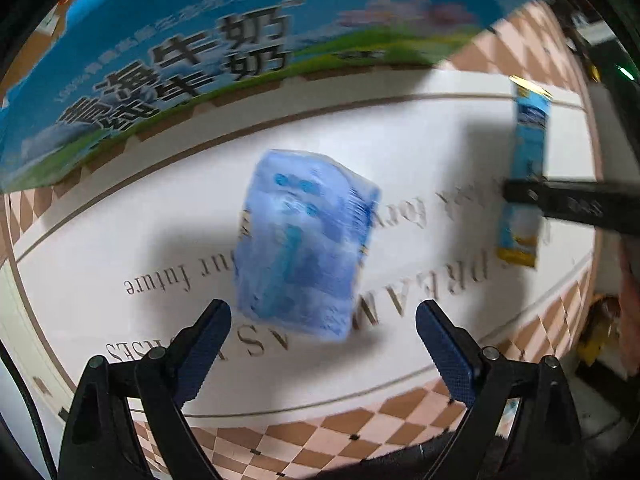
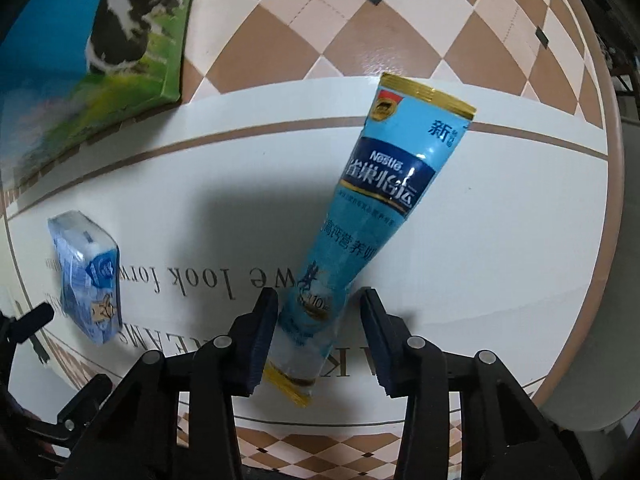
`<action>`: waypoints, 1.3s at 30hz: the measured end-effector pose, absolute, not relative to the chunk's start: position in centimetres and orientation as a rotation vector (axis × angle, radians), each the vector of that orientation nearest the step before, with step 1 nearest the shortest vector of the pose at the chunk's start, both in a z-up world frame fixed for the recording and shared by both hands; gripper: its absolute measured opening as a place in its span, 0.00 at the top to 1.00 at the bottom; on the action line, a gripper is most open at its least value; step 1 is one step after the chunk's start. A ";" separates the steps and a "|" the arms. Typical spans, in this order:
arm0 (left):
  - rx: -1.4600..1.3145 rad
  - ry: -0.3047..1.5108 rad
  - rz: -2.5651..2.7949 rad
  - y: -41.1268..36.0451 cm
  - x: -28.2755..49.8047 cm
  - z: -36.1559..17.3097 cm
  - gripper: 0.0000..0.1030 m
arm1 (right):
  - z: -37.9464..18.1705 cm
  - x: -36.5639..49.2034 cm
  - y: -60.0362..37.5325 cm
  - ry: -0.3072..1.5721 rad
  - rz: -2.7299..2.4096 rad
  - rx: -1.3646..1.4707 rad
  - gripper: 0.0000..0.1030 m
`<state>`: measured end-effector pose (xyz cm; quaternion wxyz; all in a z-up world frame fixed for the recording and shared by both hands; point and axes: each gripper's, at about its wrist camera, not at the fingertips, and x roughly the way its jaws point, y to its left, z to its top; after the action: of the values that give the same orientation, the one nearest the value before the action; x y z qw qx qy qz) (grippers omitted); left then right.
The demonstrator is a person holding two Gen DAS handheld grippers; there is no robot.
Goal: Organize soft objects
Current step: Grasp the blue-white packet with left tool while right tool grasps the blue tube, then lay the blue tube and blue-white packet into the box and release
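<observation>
A blue tissue pack [image 1: 306, 240] lies on the white tablecloth, just ahead of my open left gripper [image 1: 324, 320], whose fingers stand wide on either side of its near end without touching it. The pack also shows in the right wrist view [image 2: 86, 276] at the left. A long blue Nestle sachet [image 2: 372, 216] lies on the cloth with its near end between the fingers of my right gripper [image 2: 318, 312]; the jaws are open, the left finger close against it. The sachet also shows in the left wrist view [image 1: 524, 172].
A large blue and green milk carton box [image 1: 180, 60] stands at the back of the table; it shows at upper left in the right wrist view [image 2: 92, 52]. The cloth has a brown checkered border [image 2: 320, 20]. The table's edge [image 2: 612, 200] curves at the right.
</observation>
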<state>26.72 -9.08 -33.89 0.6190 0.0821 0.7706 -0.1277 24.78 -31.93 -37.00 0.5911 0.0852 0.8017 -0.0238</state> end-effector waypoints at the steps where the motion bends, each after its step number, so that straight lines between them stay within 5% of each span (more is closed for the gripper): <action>1: 0.200 1.768 -0.278 -9.6 26.3 -33.7 0.08 | -36.8 25.2 -32.1 1.865 -0.062 0.204 0.55; 9: 0.458 1.693 -0.245 -11.7 27.5 -36.3 0.09 | -36.5 26.7 -32.5 1.884 -0.121 0.186 0.55; 15: 0.284 1.739 -0.185 -8.6 25.9 -35.3 0.48 | -35.8 25.4 -29.2 1.892 -0.068 0.083 0.56; 20: 0.215 1.737 -0.134 -6.5 23.7 -34.9 0.50 | -35.0 22.4 -26.6 1.907 0.005 0.020 0.60; 25: 0.138 1.702 -0.079 -5.9 24.0 -33.9 0.63 | -34.0 22.4 -25.3 1.879 -0.030 0.017 0.70; 33: 0.076 1.601 -0.161 -5.1 23.5 -27.5 0.64 | -29.1 21.8 -23.5 1.796 0.038 0.026 0.84; 39: -0.030 1.475 -0.220 -3.2 25.6 -18.8 0.64 | -21.3 22.8 -23.1 1.666 0.144 0.103 0.85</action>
<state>25.56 -3.17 -18.84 0.7346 -0.0135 0.6709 -0.1003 22.77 -23.07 -21.31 0.6692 0.0457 0.7389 0.0639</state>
